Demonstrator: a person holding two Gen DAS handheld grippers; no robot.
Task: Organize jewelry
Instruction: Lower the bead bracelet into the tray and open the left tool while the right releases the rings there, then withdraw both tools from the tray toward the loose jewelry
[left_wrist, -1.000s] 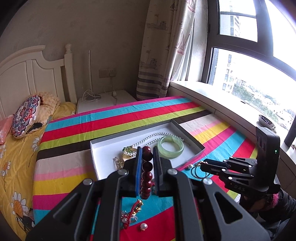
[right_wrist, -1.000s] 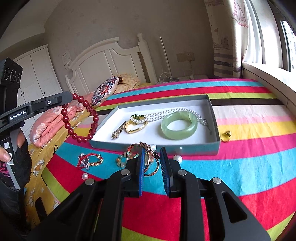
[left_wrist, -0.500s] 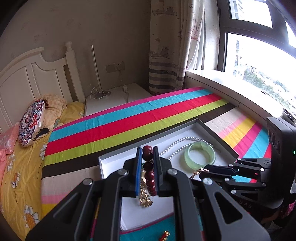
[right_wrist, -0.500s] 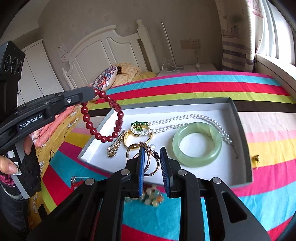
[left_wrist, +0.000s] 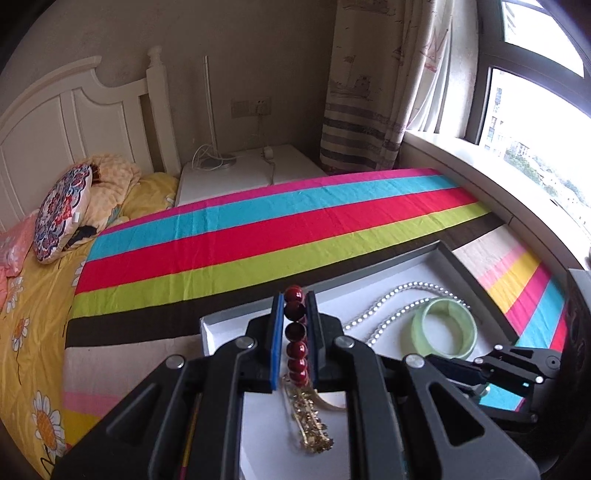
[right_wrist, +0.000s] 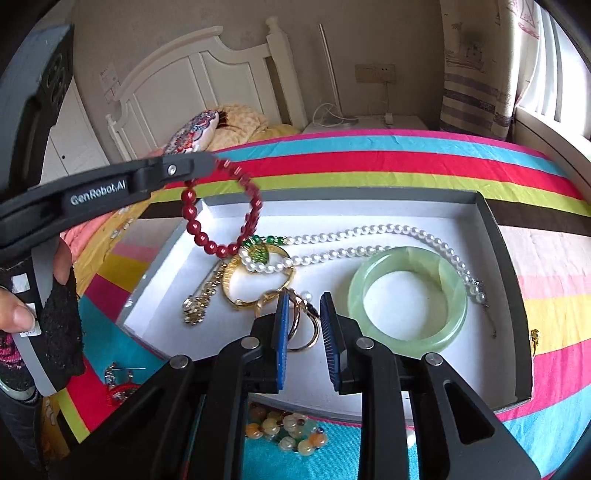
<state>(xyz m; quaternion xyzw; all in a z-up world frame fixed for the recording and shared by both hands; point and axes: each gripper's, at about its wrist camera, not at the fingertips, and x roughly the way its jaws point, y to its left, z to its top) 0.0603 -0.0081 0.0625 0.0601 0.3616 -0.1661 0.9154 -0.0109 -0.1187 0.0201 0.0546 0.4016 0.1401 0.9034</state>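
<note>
In a second I have carried both loads from the striped cloth in over the tray (right_wrist: 495, 236). My right hand-held gripper (right_wrist: 303, 325), low in the frame, is clamped on gold rings (right_wrist: 301, 332) just above the tray floor. My left hand-held gripper (right_wrist: 207, 166), upper left, pinches the red bracelet (right_wrist: 221, 221), which hangs over the tray's far left corner. So both look ready to release. Its arm reads "GenRobot.AI".
</note>
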